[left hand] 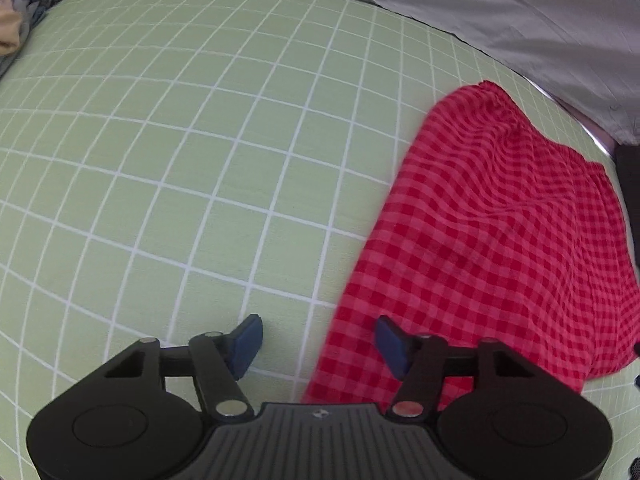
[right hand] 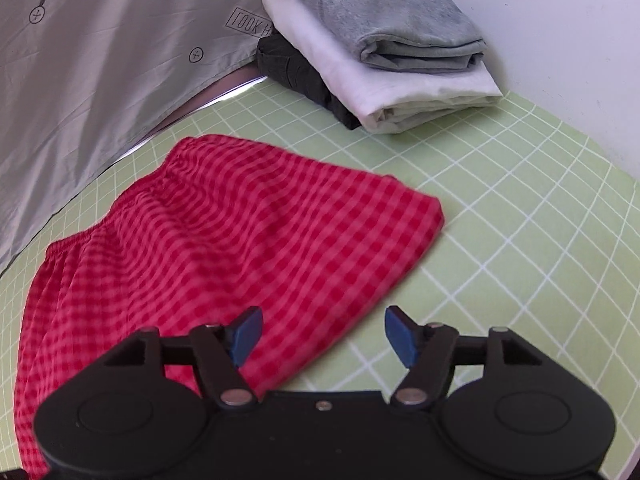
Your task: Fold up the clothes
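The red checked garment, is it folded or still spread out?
Spread out: the red checked garment lies loosely on the green mat, gathered waistband exposed. Whether it is doubled over, cannot tell.

Green mat with white grid (left hand: 168,168) covers the work surface. Red checkered garment (right hand: 224,240) lies flat on it, gathered waistband toward the far edge, near a wrinkled grey sheet (left hand: 500,12) that borders the mat. Stack of folded clothes (right hand: 384,64) sits at the mat's far corner: dark piece at bottom, white one, grey one on top. Crumpled fabric (left hand: 24,12) at the far left corner.
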### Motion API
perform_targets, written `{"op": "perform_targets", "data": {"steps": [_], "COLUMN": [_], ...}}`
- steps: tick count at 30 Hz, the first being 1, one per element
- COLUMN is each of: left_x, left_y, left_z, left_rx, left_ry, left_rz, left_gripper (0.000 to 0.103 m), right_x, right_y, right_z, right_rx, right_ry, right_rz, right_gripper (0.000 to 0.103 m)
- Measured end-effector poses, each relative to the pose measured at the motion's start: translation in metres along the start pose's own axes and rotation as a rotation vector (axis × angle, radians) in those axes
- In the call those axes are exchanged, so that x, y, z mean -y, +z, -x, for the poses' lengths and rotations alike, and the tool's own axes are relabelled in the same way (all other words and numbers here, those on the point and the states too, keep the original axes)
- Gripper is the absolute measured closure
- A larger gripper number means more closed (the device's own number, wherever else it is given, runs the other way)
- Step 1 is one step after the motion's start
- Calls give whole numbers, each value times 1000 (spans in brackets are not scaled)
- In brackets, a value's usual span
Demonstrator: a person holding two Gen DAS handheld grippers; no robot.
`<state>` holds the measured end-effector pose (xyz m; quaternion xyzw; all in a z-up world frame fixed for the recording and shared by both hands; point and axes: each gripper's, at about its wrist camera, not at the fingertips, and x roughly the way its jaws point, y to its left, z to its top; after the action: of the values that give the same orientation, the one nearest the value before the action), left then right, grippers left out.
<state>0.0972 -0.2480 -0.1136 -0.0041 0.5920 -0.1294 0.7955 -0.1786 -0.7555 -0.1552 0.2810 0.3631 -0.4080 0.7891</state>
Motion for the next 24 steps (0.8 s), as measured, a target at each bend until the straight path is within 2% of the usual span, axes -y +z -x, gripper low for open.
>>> {"op": "perform_targets", "data": {"steps": [1, 2, 3, 6, 10, 13, 15, 17, 19, 22, 24], "left_x": [1, -1, -3, -11, -31, -57, -64, -60, -50, -37, -26], "left_y": [-1, -1, -1, -4, -10, -16, -22, -26, -30, -32, -33], "left_z": [1, 1, 0, 3, 13, 22, 28, 31, 33, 32, 30], "left_rx": [3, 0, -6, 8, 61, 67, 81, 86, 100, 116, 119], "left_ry": [4, -1, -9, -9, 78, 34, -8, -19, -40, -90, -98], "left_rz": [-23, -26, -21, -9, -39, 32, 56, 34, 21, 19, 2], "left_gripper": [75, 85, 101, 103, 103, 103, 101, 86, 63, 46, 44], "right_x": [0, 0, 0, 0, 1, 3, 5, 7, 10, 11, 9], "right_y": [-1, -3, -6, -16, -33, -47, -57, -67, -75, -75, -71], "right_z": [1, 2, 3, 8, 23, 38, 47, 54, 59, 61, 62], "right_rx": [3, 3, -1, -16, -21, -20, -24, -32, -42, -44, -28], "right_ry": [-2, -6, -7, 0, 13, 21, 23, 24, 24, 31, 37], "right_rz": [0, -4, -10, -18, -14, -3, 10, 23, 32, 41, 58], "right_gripper": [35, 35, 35, 35, 35, 35, 35, 35, 34, 34, 34]}}
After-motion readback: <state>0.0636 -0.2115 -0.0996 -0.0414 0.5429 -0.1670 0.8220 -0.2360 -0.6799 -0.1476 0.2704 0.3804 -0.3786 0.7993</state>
